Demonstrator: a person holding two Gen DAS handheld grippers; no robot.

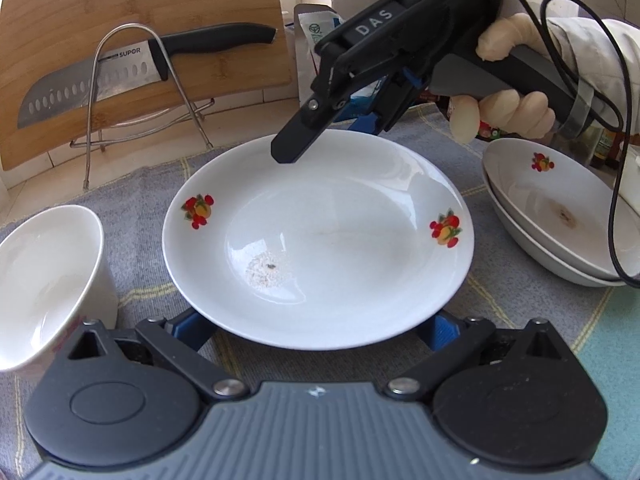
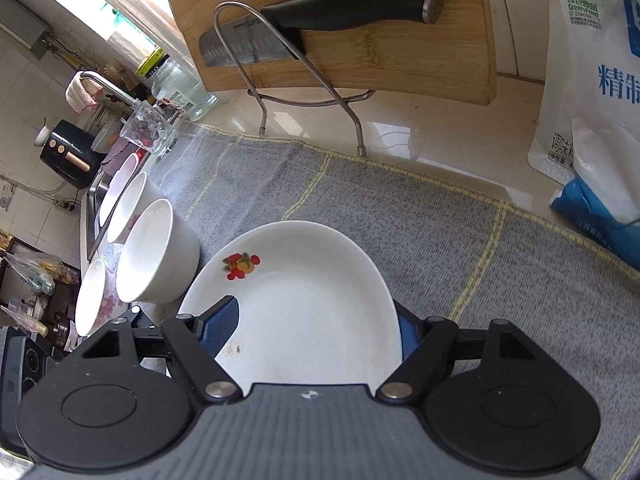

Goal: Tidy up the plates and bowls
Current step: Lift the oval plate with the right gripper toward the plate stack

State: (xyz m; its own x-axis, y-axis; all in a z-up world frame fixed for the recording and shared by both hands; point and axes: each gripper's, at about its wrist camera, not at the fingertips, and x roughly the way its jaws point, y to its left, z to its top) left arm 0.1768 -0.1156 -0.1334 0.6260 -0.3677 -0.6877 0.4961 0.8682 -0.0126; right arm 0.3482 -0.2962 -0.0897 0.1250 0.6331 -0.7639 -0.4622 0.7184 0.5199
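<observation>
Two claws are working one plate (image 1: 320,240), which is sitting in the centre of the left view over the grey cloth (image 1: 140,184) on the bench. The right claw (image 1: 324,136), reaching in from the upper right, is clenching the plate's far rim, one finger lying over it and one under. The left claw (image 1: 314,328) is standing released at the bottom of the frame, its blue pads (image 1: 192,330) tucking beneath the near rim.

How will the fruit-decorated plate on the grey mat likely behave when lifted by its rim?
The plate looks like glazed ceramic: probably rigid and breakable if dropped. Its glossy surface shows reflections, so it may slip between gripper pads. Held by the rim alone, the wide shallow dish would likely tilt; the right gripper straddles its edge.
</observation>
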